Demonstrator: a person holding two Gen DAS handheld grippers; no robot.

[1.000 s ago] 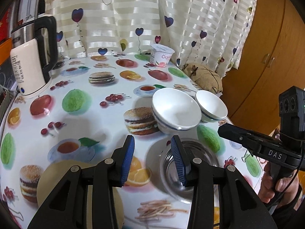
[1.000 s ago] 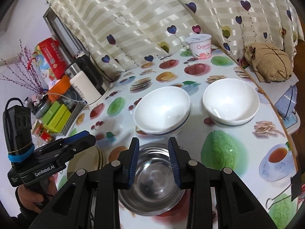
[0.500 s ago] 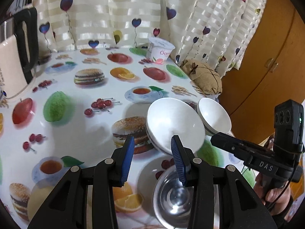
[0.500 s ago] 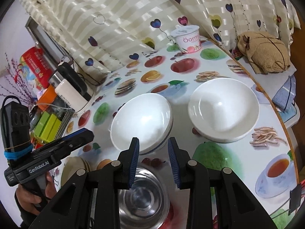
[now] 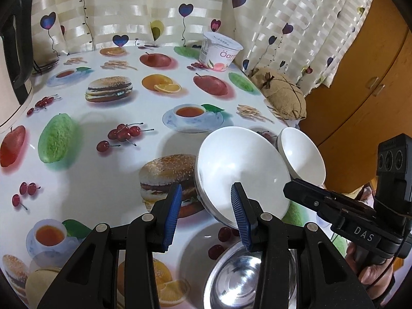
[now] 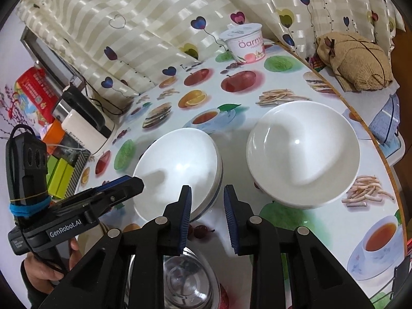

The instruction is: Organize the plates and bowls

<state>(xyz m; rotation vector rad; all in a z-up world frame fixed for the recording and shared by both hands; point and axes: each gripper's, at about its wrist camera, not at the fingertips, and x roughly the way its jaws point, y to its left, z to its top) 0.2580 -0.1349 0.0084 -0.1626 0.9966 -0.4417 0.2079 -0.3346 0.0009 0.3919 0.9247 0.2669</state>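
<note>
A stack of white bowls with a blue stripe stands on the fruit-print table. A single white bowl sits just right of it. My left gripper is open, and the stack's near left rim lies between its blue pads without being pressed. From the other side, the stack has its near right edge showing between the jaws of my right gripper. Those jaws are closing, and neither pad presses on it. A steel bowl lies under both grippers. The left gripper hangs over the stack's left rim.
A yoghurt tub stands at the back by the curtain. On the far left is a kettle. Off the right table edge lies a brown cloth bundle. A tan plate sits at the near left. A wooden cabinet stands to the right.
Both grippers have moved forward and down, from over the steel bowl to the white bowl stack. The right jaws have narrowed slightly. The bowls have not moved.
</note>
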